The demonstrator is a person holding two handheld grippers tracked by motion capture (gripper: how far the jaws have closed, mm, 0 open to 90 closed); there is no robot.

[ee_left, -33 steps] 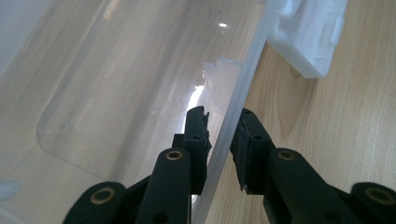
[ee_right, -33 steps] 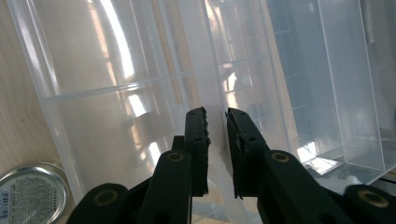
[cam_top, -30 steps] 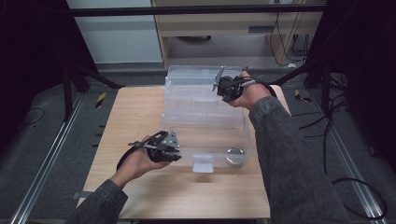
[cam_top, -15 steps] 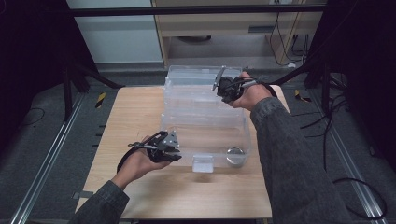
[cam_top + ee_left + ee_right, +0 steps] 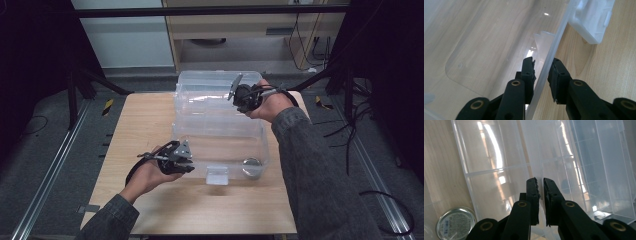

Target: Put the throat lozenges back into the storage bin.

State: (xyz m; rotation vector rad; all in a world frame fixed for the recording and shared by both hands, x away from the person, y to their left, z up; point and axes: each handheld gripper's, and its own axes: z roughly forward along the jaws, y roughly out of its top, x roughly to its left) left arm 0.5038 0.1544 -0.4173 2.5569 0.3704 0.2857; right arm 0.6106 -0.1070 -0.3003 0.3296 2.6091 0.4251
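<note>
A clear plastic storage box (image 5: 227, 145) stands on the wooden table (image 5: 145, 120), its clear lid (image 5: 205, 92) lying open behind it. My left gripper (image 5: 189, 164) is at the box's front left corner; in the left gripper view its jaws straddle the box's rim (image 5: 554, 47), one inside and one outside, shut on it (image 5: 541, 68). My right gripper (image 5: 235, 96) is at the back right, shut on a thin edge of the lid (image 5: 536, 152), with the pads almost together (image 5: 540, 185).
A round silver tin (image 5: 251, 167) lies inside the box at its front right, also seen through the plastic as a tin (image 5: 455, 223). A white latch (image 5: 217, 175) hangs on the front wall; the latch (image 5: 591, 20) is near my left jaws. A cabinet stands beyond the table.
</note>
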